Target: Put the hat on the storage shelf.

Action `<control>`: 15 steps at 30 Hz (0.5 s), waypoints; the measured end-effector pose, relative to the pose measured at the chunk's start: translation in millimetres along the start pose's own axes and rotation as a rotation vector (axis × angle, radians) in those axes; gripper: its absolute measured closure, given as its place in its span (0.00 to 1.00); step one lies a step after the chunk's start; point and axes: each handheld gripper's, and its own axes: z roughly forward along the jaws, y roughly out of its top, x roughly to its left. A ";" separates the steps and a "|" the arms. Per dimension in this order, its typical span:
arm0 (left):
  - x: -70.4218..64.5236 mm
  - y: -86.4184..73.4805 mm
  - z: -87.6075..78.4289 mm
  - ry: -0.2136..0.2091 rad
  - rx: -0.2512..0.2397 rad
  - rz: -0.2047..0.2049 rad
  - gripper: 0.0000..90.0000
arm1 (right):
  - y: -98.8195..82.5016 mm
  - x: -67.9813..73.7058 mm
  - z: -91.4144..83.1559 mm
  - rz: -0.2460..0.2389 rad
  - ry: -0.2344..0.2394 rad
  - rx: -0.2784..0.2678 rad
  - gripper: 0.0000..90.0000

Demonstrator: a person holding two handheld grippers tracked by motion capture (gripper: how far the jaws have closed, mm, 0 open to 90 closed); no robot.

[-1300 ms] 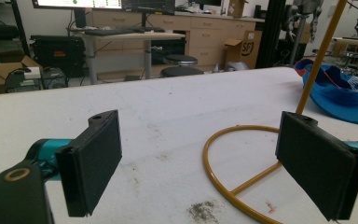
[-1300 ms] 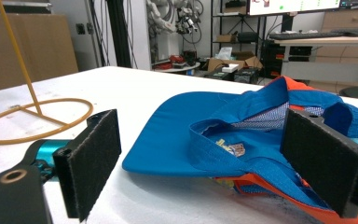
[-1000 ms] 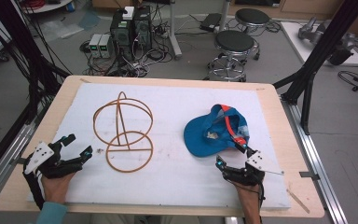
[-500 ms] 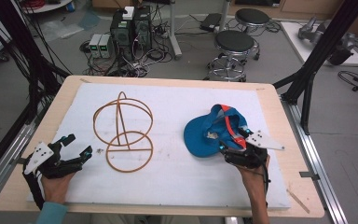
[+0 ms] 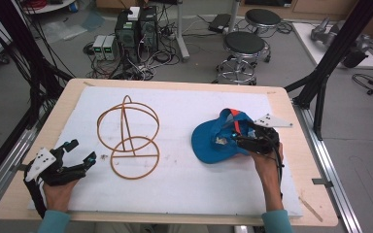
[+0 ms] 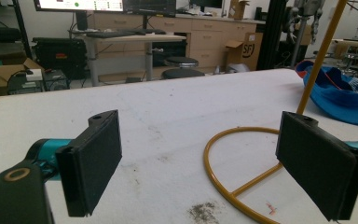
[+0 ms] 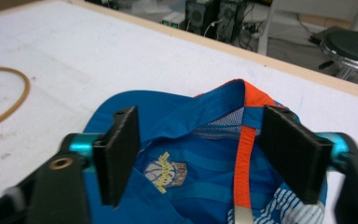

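Hands enter from the near edge of a white-covered table (image 5: 184,194), each holding a two-jaw gripper. The left gripper (image 5: 80,153) rests near the table's left corner with its jaws wide apart and nothing between them; in its own view the base ring of a yellow wire stand (image 5: 128,138) lies just past the right jaw, cut off by the frame. The right gripper (image 5: 233,137) hangs over a blue cap (image 5: 211,143) lying upside down on the right half of the table. Its jaws have just been closing, yet in the right gripper view they stand apart, one on either side of the cap's open hollow, the pads seemingly clear of the fabric, though the lower ends of the pads are cut off. Inside the cap an orange strap (image 7: 245,158) runs front to back, and a small yellow and blue badge (image 7: 167,173) is stitched to the lining; its lettering is too blurred to read. Farther off, beyond the table, stand two round stools (image 5: 244,46) and computer boxes (image 5: 136,26) among tangled cables. In the left gripper view a cardboard box (image 6: 240,49) against the far cabinets carries the letters "SF".
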 end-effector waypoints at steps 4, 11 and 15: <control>-0.1 -0.1 0.0 0.001 -0.003 -0.002 0.16 | 1.3 -3.8 6.5 -0.019 -0.040 0.038 0.47; 0.3 -0.1 -0.3 -0.001 -0.001 -0.004 0.16 | -2.9 -11.1 19.0 -0.003 -0.052 0.088 0.56; 0.2 -0.1 -0.2 -0.001 -0.002 -0.004 0.16 | -5.2 -13.5 26.6 0.006 -0.053 0.116 0.56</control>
